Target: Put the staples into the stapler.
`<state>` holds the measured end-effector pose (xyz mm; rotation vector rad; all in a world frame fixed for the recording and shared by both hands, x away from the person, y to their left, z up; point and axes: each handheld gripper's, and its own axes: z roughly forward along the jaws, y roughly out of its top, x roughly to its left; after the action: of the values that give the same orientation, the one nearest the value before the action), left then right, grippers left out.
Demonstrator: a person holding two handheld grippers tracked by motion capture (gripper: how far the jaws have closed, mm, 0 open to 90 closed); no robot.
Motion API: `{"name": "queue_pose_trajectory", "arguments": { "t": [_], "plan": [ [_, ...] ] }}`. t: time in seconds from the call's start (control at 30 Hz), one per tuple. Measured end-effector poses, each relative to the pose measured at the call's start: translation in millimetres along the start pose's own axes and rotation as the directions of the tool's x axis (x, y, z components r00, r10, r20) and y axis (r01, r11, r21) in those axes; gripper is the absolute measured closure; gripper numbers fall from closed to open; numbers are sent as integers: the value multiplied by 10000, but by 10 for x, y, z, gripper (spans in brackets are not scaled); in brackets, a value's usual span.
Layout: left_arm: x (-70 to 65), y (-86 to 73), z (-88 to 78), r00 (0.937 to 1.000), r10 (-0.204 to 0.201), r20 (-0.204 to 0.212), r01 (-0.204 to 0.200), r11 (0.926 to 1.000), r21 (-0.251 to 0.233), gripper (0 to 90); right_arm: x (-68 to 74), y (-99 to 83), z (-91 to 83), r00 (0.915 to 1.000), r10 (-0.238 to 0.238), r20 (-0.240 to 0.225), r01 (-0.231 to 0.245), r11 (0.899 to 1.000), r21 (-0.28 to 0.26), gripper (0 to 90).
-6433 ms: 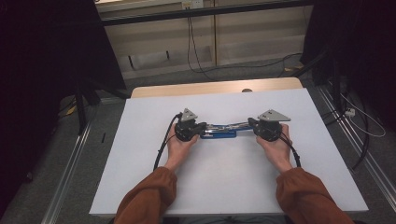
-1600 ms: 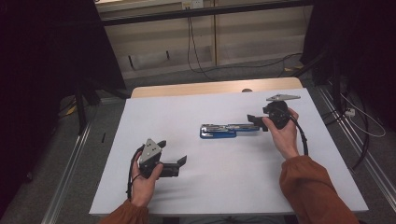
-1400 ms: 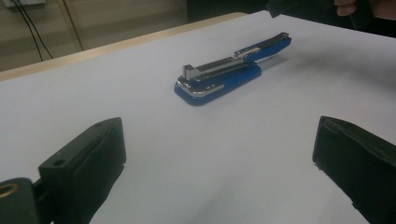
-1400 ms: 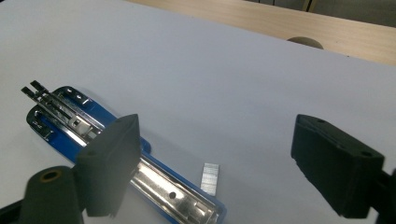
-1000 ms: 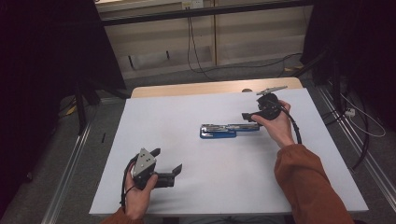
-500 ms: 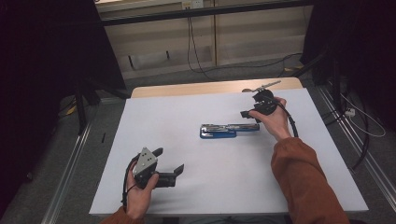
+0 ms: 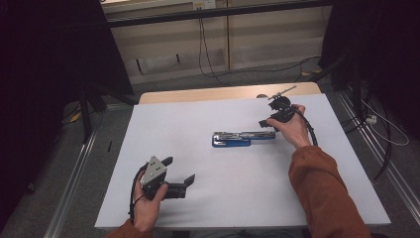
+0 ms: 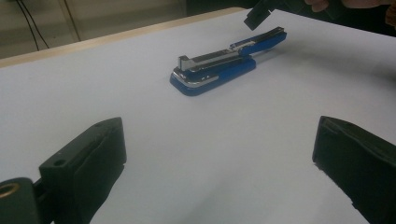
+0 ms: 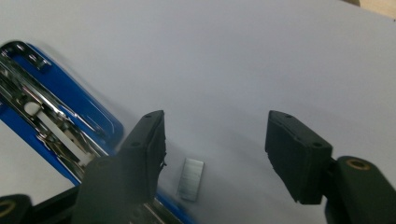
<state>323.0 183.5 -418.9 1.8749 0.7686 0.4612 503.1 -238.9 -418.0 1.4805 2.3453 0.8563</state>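
Your right tongs, just closing yet still parted, straddle a staple strip beside the opened stapler; left tongs gape wide.

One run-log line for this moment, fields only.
left gripper: open, idle | right gripper: jaws closing around small grey staple strip, not gripping | open blue metal stapler: flat on white table

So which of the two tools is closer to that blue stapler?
The right tool. It hangs at the far right end of the opened blue stapler, jaws apart over a staple strip. The left tool rests well short of it, near the table's front edge.
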Motion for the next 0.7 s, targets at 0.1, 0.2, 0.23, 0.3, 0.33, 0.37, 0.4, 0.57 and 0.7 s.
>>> {"name": "queue_pose_trajectory", "arguments": {
  "t": [0.1,0.2,0.23,0.3,0.33,0.37,0.4,0.57,0.7],
  "plan": [
    [5,0,-4,10000,-54,-23,54,10000,1,30,-14,-4,10,10000,-32,-83,34,9995,324,421],
    [0,3,-4,10000,49,-26,-49,10000,5,30,-18,-9,30,9995,-104,-295,120,9984,548,450],
    [-9,0,0,10000,-32,33,32,10000,12,31,-17,-7,29,9995,-91,-309,106,9986,514,476],
    [-27,3,-8,9999,32,120,-34,9999,120,31,-14,2,40,9988,-174,-459,203,9977,642,520],
    [-34,5,-8,9998,81,205,-82,9999,68,30,-9,9,48,9987,-166,-479,200,9972,719,532],
    [-41,9,-6,9998,85,199,-87,9999,68,30,-4,18,56,9985,-211,-499,255,9958,883,558],
    [-41,10,-3,9998,89,189,-90,9999,63,30,-1,28,65,9982,-282,-535,337,9940,1036,571],
    [-28,1,-3,9998,122,182,-125,9998,147,31,15,58,72,9963,-401,-754,498,9901,1314,656],
    [-51,8,-2,9996,203,172,-205,9997,127,31,-4,44,85,9972,-277,-699,378,9882,1484,662]
  ]
}}
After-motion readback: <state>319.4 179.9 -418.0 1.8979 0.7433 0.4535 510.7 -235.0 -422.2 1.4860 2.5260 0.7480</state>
